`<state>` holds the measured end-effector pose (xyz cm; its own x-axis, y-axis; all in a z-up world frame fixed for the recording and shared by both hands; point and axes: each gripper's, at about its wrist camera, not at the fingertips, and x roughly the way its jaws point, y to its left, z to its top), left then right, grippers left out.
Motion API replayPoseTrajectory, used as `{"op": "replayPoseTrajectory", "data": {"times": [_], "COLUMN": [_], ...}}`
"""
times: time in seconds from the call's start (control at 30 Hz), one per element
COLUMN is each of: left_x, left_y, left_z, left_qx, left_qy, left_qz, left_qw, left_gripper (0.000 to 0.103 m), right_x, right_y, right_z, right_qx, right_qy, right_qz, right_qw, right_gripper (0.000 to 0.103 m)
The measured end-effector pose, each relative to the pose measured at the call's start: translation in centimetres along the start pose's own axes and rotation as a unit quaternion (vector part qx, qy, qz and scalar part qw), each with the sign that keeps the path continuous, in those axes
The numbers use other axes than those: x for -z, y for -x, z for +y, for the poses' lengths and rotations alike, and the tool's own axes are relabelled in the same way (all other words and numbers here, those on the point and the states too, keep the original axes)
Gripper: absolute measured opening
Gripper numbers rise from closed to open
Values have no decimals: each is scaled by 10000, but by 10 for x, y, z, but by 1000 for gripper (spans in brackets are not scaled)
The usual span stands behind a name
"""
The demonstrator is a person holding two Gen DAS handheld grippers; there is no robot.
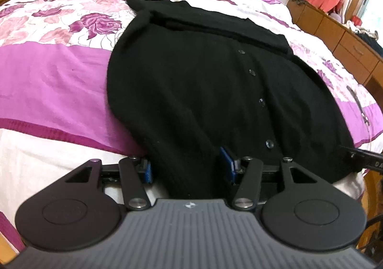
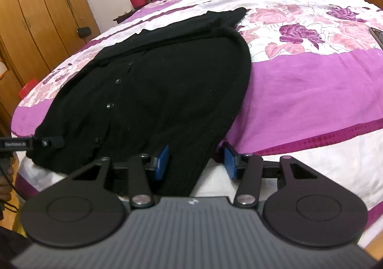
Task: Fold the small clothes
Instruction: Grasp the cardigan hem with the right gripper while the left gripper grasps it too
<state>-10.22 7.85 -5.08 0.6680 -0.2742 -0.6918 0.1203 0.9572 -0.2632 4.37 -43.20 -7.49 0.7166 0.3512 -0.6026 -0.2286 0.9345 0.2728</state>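
Across the middle of both frames our black knit cardigan [image 1: 215, 82] lies on the floral purple bedspread [image 1: 47, 77], its ribbed hem at bottom centre. We should gather each hem corner fully before lifting evenly. The left gripper [image 1: 186, 168] and right gripper [image 2: 196, 161] stand spread, hem between, not pinching. Small buttons [image 1: 270, 143] glint.

1 black cardigan [image 1: 203, 82], 2 grippers: left gripper [image 1: 188, 168], right gripper [image 2: 195, 161], 1 bed [image 1: 55, 77].

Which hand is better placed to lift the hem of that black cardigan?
About even, judging by view. The left gripper and right gripper each straddle the cardigan's hem at its own corner, jaws apart.
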Motion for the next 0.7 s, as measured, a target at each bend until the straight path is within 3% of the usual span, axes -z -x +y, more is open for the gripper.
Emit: {"op": "replayPoseTrajectory", "data": {"times": [0.43,0.5,0.53,0.6,0.67,0.7], "left_x": [-1,-1,-1,-2,-3,-4], "left_y": [-13,-15,-15,-14,-12,-10], "left_z": [-9,-9,-9,-7,-5,-3], "left_qx": [122,97,75,81,129,166], "left_qy": [-163,-167,-152,-71,-5,29], "left_qz": [90,94,94,97,112,114], "left_qw": [9998,9998,9998,9999,9999,9998], "left_gripper": [59,52,42,32,25,23], "right_x": [1,1,1,0,0,-1], "right_y": [-8,-8,-9,-8,-7,-6], "right_z": [1,1,1,2,0,-1], "right_qx": [-80,-92,-89,-16,-100,-182], "right_qy": [181,198,165,193,90,-27], "right_qz": [-165,-174,-186,-225,-217,-224], "right_qw": [9997,9996,9997,9996,9997,9996], "right_gripper": [52,51,50,27,13,11]}}
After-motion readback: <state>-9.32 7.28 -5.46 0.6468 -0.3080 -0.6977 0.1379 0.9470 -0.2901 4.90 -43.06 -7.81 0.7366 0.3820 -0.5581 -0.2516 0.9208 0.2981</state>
